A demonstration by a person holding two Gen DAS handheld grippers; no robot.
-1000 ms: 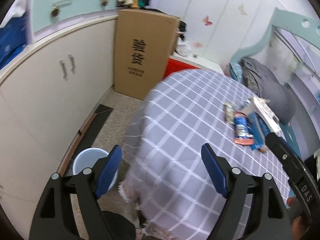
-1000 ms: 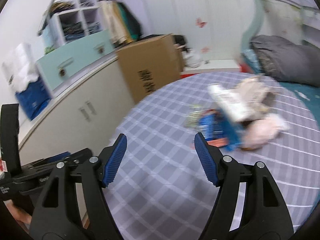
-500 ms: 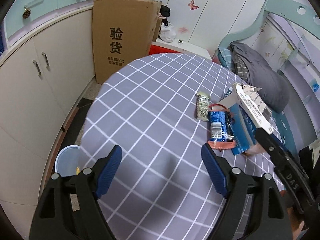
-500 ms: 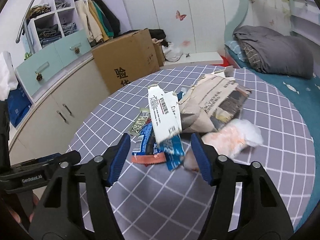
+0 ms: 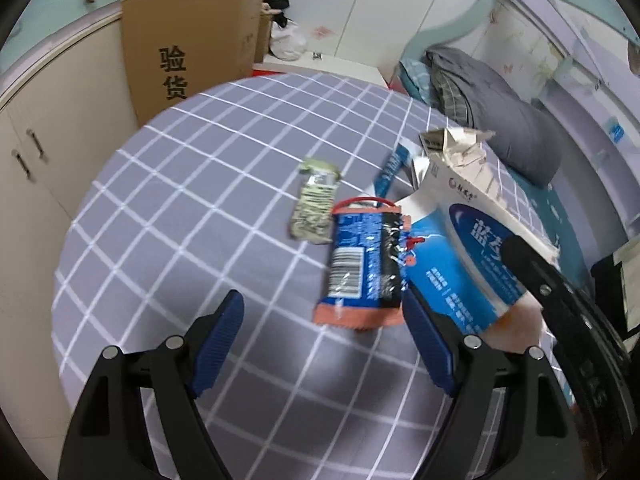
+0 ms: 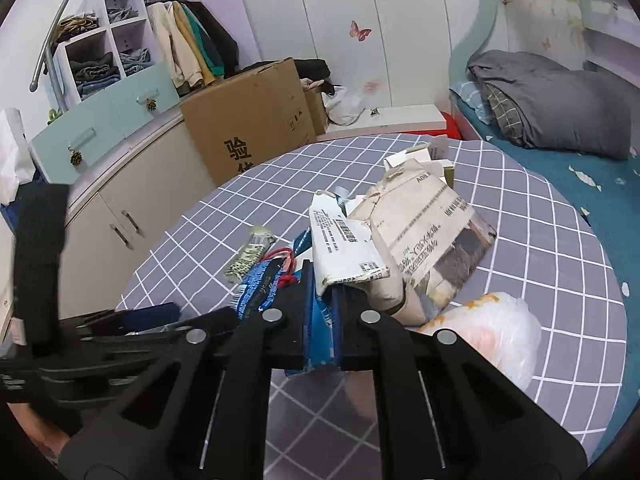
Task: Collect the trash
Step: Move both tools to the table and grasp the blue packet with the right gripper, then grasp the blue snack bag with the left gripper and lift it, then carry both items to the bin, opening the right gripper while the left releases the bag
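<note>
Since a sec ago both grippers have come in over the table [image 5: 200, 184] & closer to the trash; the right gripper [image 6: 323, 304], wide then, is now clenched on the blue & white box [image 6: 348, 248]. Its jaws pinch the low blue end of the box, right between the tips. The white top of the box sticks up & leans away from the gripper.

The left gripper [image 5: 320, 344] is spread wide w/ nothing in it. It hangs over the checked cloth. The blue wrapper [image 5: 362, 264] lies flat just ahead of it, closer to the right finger [image 5: 428, 352] than the left one. That finger's tip is next to the wrapper's low right corner; can't tell if they touch.

In the left view the box [image 5: 464, 264] is to the right of the blue wrapper, & the right gripper's black arm [image 5: 560, 312] crosses over it.

A green wrapper [image 5: 316, 204] lies a bit past the blue one, its low end next to the blue one's top left. Well ahead of the left gripper.

In the right view, a big crumpled paper pack [image 6: 424, 224] sits right behind the box, touching it. A clear bag w/ something orange in it [image 6: 492, 336] lies to the right of the gripper, near the table edge.

A brown carton [image 6: 248, 132] stands on the floor past the table, next to the cupboards [image 6: 120, 216].
</note>
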